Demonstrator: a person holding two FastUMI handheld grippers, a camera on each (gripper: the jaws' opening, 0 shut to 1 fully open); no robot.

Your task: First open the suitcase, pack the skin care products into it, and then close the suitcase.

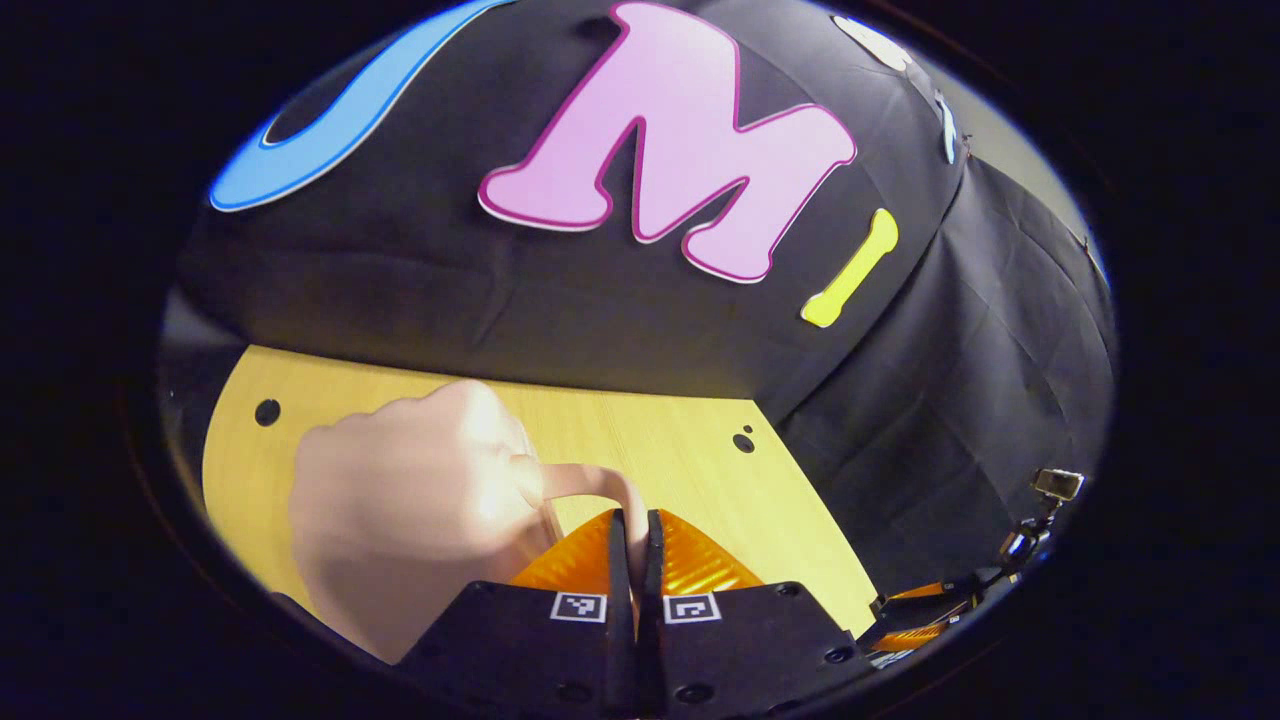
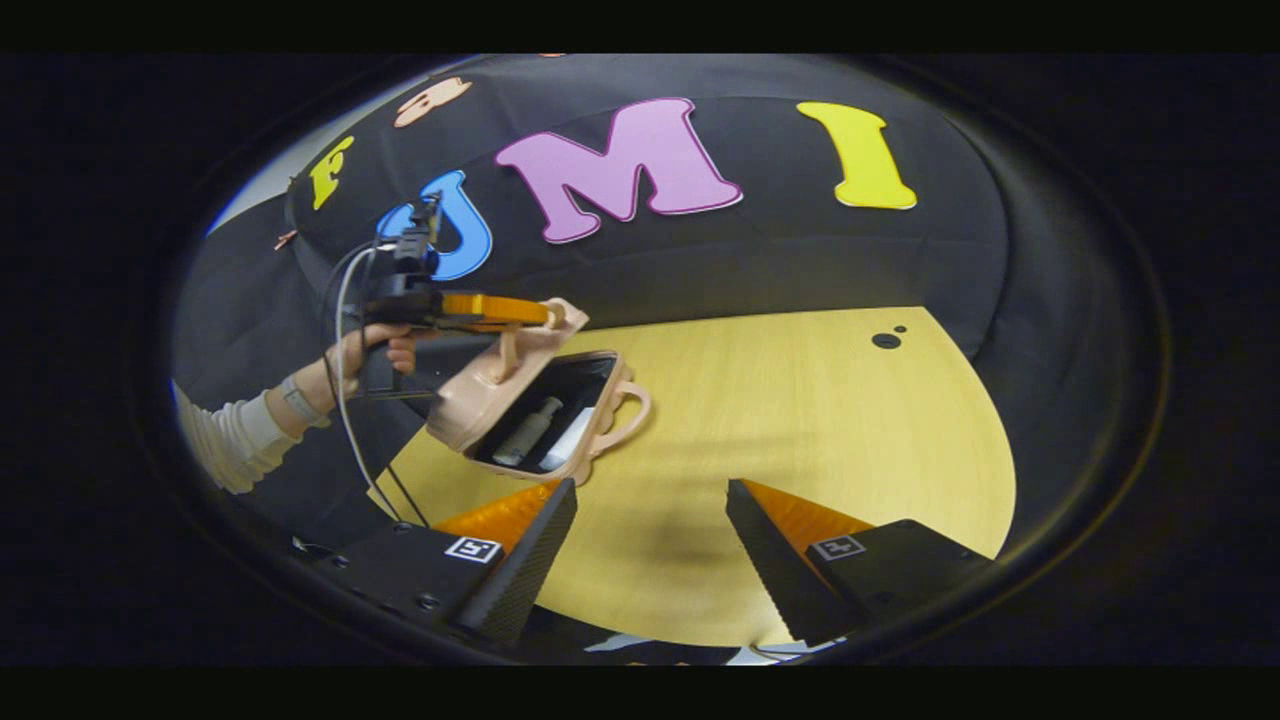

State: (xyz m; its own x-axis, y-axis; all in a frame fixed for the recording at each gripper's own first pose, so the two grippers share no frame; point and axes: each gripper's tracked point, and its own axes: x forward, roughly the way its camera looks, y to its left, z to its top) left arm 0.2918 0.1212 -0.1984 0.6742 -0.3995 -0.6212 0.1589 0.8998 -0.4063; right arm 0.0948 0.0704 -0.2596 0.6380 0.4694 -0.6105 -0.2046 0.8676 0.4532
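Suitcase [image 2: 540, 405] sits half-open on the desk [image 2: 800, 420] with bottles inside, lid [image 2: 500, 375] tilted up by my left tool [image 1: 631, 540] pinching its handle, while my right tool [image 2: 650, 545] hangs spread just beside, so left lowers it

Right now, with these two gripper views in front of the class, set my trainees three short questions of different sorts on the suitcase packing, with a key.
1. True or false: the right gripper is shut on a bottle.
2. Which part of the suitcase is the left gripper shut on? A) lid handle B) base handle C) a bottle
3. Fill in: the suitcase lid is partly ____, with skin care products lying inside.

Key
1. False: its fingers stand wide apart over the bare table.
2. A: in the right gripper view the left gripper holds the lid handle up.
3. open
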